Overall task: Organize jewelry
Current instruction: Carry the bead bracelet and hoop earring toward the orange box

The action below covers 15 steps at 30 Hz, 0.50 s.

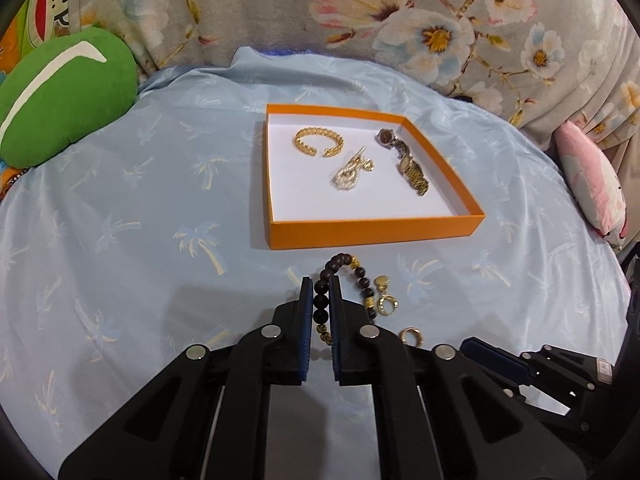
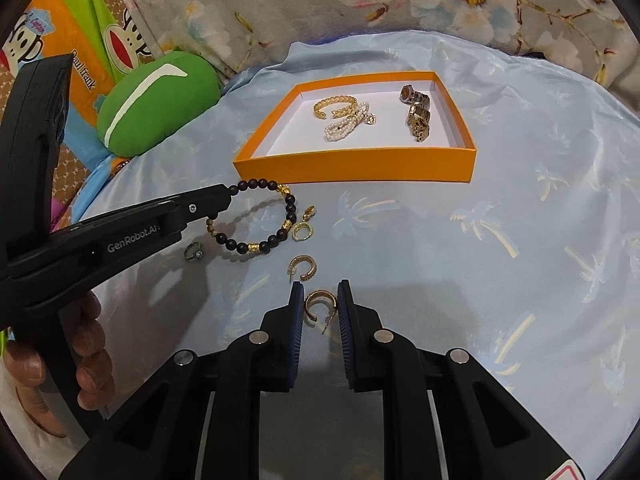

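Note:
My left gripper (image 1: pixel 322 282) is shut on a dark bead bracelet (image 1: pixel 321 302) with gold spacers. In the right wrist view the left gripper's (image 2: pixel 228 192) tip pinches the bracelet (image 2: pixel 232 245), whose near side hangs just above the blue cloth and casts a shadow. My right gripper (image 2: pixel 320 292) is shut on a gold hoop earring (image 2: pixel 320 302). The orange box (image 1: pixel 376 232) (image 2: pixel 352 166) lies beyond and holds a gold chain cuff (image 1: pixel 320 142), a pearl piece (image 1: pixel 348 172) and a watch (image 1: pixel 404 156).
On the cloth lie a second gold hoop (image 2: pixel 304 267), a gold charm earring (image 2: pixel 302 226) and a small stone ring (image 2: pixel 195 254). A green pillow (image 1: pixel 60 96) sits far left, a pink one (image 1: pixel 592 188) at the right. A hand (image 2: pixel 88 360) grips the left handle.

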{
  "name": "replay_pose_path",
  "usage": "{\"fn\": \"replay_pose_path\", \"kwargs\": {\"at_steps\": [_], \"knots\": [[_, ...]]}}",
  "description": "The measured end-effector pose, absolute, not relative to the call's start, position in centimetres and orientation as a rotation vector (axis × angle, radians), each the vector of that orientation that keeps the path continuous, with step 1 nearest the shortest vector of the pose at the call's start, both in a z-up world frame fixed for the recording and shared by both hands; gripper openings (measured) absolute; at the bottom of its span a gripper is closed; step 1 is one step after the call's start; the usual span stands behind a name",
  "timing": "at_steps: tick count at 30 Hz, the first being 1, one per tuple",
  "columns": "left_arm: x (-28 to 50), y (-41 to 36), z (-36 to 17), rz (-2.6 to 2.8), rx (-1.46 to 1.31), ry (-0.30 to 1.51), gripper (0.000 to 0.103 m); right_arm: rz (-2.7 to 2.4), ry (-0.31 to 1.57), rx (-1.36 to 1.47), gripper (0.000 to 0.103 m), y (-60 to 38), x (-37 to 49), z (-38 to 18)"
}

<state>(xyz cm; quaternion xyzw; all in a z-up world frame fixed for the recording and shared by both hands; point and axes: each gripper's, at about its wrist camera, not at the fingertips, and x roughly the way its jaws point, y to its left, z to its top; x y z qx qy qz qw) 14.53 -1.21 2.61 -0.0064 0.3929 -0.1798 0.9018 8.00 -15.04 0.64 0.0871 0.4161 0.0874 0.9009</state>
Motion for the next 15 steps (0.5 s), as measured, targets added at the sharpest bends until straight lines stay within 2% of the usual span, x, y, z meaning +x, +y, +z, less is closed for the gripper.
{"fn": "replay_pose_path", "kwargs": {"at_steps": [9,15], "knots": [[13.4,-1.0,6.8,-0.410,-0.027,0.747,0.007,0.184,0.798,0.182,0.016,-15.6,7.8,3.7],[15.3,-1.8,10.4,-0.431,-0.023,0.675,0.007,0.184,0.736,0.193,0.016,-17.1,10.6,6.7]]}}
